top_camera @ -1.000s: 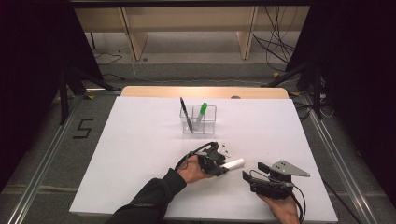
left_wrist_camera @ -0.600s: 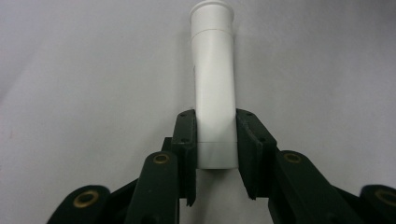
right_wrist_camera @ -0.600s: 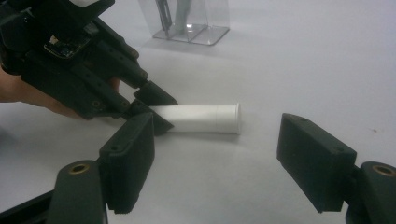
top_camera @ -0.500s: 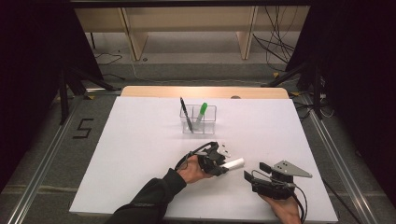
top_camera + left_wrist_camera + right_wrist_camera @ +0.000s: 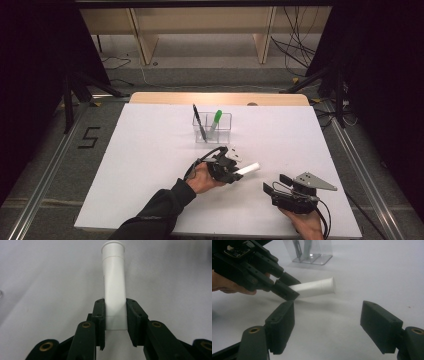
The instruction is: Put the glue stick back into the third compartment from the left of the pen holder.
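Nothing has shifted since the earlier frames: both hands, both tools and the white tube sit where they sat a second ago.

We work over a broad white table (image 5: 150, 165). Toward its far side stands a clear holder (image 5: 213, 128) with a black pen (image 5: 198, 120) and a green-capped marker (image 5: 215, 120) leaning in it. Nearer us, our left gripper (image 5: 234, 170) pinches the white tube (image 5: 248, 169) by one end — the pads press on both its sides. Our right gripper (image 5: 272, 184) rests near the table's front right, jaws spread wide with nothing between them, just beside the tube but apart from it.

The tube is plain, matte white and cylindrical, with a seam ringing it near the free end.

The left gripper view alone shows the flared lip at that free end (image 5: 113, 246) and the second seam down between the pads (image 5: 100, 315). The right gripper view alone shows the tube (image 5: 315, 287) from the side, raised just above the table with its shadow beneath.

Seen from above, its long axis runs nearly level, pointing away from the left gripper toward the right and slightly to the far side.
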`<state>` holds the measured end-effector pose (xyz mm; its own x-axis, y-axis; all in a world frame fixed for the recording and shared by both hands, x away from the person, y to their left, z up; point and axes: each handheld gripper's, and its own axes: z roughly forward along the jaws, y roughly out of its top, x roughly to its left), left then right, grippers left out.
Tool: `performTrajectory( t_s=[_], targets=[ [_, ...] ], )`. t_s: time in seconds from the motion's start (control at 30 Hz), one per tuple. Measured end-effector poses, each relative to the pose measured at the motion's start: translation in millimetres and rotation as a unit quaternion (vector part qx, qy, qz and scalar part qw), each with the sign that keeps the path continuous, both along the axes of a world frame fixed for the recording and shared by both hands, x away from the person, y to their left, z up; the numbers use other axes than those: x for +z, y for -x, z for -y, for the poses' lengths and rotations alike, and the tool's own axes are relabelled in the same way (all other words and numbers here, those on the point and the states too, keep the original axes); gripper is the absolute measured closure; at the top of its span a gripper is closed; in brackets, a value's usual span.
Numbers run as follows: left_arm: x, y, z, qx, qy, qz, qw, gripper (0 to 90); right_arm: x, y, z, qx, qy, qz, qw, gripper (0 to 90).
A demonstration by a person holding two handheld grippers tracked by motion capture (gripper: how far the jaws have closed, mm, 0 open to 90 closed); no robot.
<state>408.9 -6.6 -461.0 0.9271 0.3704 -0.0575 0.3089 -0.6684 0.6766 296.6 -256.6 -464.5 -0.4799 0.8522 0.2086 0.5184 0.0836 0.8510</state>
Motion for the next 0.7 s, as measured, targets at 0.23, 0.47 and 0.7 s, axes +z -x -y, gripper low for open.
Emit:
performTrajectory(
  t_s=[0.23, 0.47, 0.7],
  targets=[
    [8.8, 1.9, -16.5, 0.019, 0.024, 0.008, 0.9995, 70.8, 2.7, 1.4, 1.9, 0.0, -0.028, -0.006, 0.9996, 28.2],
    [12.5, 3.7, -34.2, 0.04, 0.057, 0.005, 0.9976, 70.8, 4.2, -2.2, -1.9, 0.004, -0.059, -0.017, 0.9981, 28.0],
    [11.9, 6.1, -47.4, 0.063, 0.084, 0.004, 0.9944, 70.8, 8.5, -12.3, -13.9, 0.014, -0.087, -0.027, 0.9958, 28.0]
  ],
)
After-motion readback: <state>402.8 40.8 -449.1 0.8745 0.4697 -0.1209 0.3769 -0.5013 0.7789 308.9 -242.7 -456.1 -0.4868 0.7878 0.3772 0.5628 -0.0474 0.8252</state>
